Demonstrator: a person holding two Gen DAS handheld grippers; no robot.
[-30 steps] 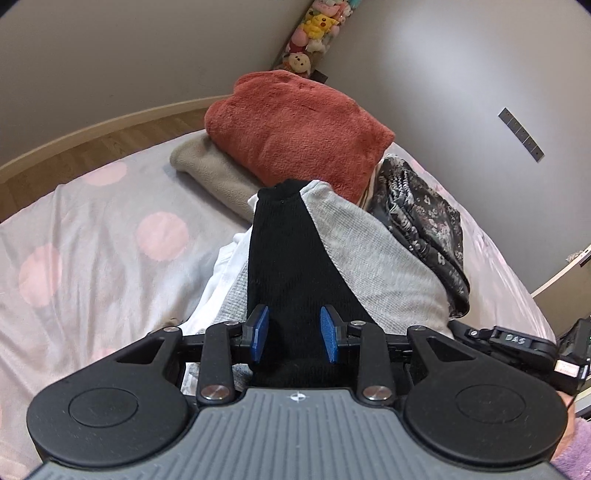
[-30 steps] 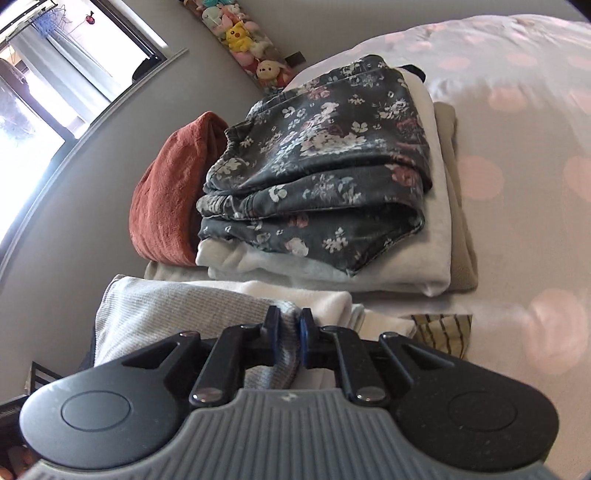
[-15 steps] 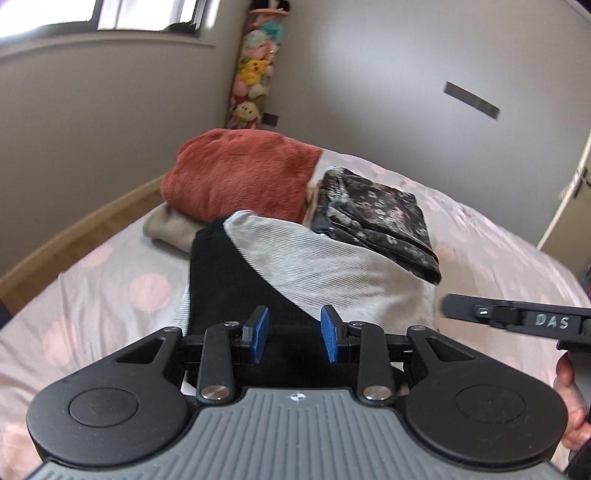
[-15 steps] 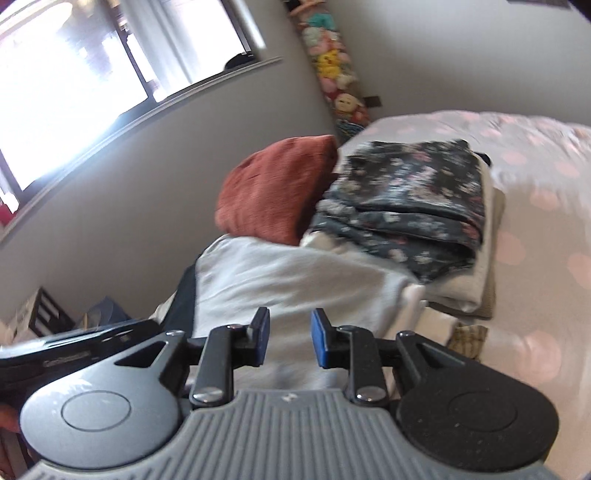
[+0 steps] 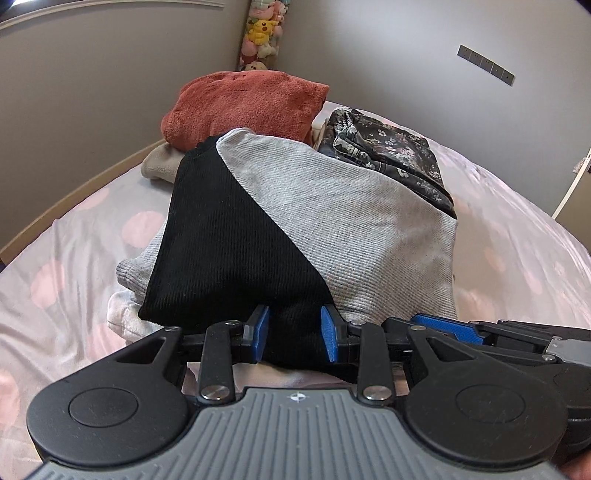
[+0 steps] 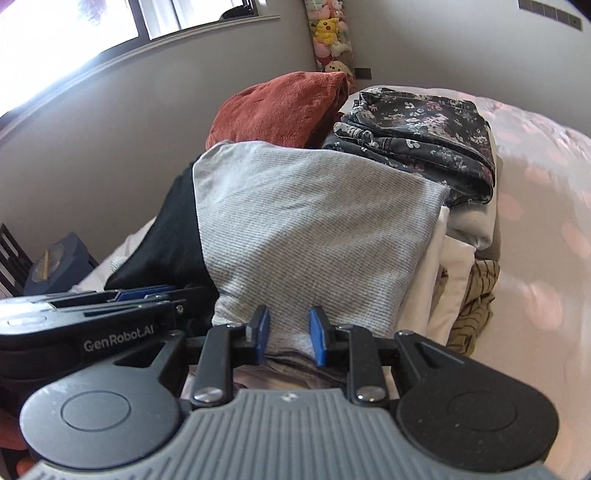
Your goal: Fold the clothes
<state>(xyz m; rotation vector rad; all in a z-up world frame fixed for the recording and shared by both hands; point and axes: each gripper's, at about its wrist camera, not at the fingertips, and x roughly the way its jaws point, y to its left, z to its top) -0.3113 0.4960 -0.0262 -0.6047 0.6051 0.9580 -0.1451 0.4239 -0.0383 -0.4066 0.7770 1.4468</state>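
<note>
1. Bed: grey sheet w/ pink dots, runs across both views; wood edge along its far left side in left wrist view.
2. Beige folded item lies far left on bed, w/ rust-red fleece stacked on top of it.
3. Grey-and-black top sits folded in centre, on a pile of other garments; black sleeve panel on its left, grey ribbed body on its right. White fabric pokes out under its left edge.
4. Left hand-held gripper: blue pads apart, released, at near hem of the black part. Cloth sits between the pads, but pads not pressing it.
5. Right hand-held gripper: pads also apart, released, at near edge of the grey part. In left wrist view it shows low right, just beside left one.
6. Floral dark garment lies folded right of the fleece, behind the top, on a cream folded layer.
7. White folded pieces stick out from under the top's right side; striped olive cloth bunched just beside them, nearer the camera.
8. Plush toys hang in room corner behind the stacks. Window upper left in right wrist view.
</note>
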